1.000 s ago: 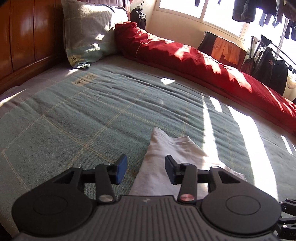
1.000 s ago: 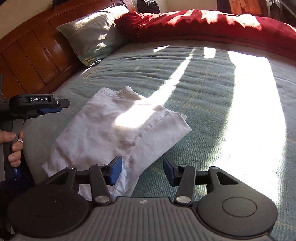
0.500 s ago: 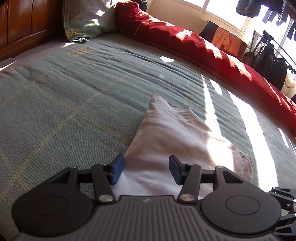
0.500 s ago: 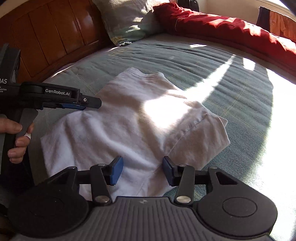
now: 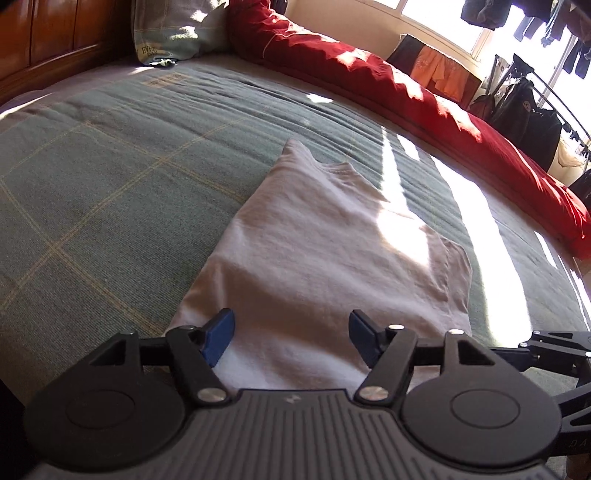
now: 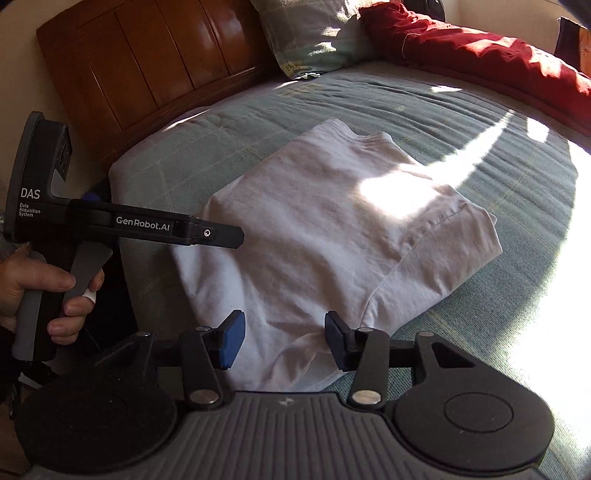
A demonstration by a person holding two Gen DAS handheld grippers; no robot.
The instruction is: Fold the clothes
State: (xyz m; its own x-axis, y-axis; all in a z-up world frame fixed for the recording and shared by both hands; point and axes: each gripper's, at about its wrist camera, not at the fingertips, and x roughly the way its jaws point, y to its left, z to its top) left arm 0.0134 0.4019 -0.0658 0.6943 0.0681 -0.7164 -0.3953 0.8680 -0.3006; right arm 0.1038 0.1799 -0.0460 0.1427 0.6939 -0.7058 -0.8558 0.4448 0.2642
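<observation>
Both grippers have come closer to the shirt since the earlier pictures, and the shirt now fills more of each view. The left gripper [image 5: 291, 338] has its blue pads wide apart and holds nothing. Right under and ahead of it lies the folded white cotton T-shirt [image 5: 325, 251], flat on the green checked bed cover [image 5: 110, 177]. The right gripper [image 6: 282, 338] is also spread wide and holds nothing, with the near edge of the shirt [image 6: 332, 229] between its pads and just below them. To its left, a hand [image 6: 40, 295] grips the black handle of the left gripper, whose tip hangs over the shirt's left edge. Farther off are a rolled red blanket [image 5: 388, 88], a pale green pillow [image 6: 314, 33] and a brown wooden headboard [image 6: 147, 66].
</observation>
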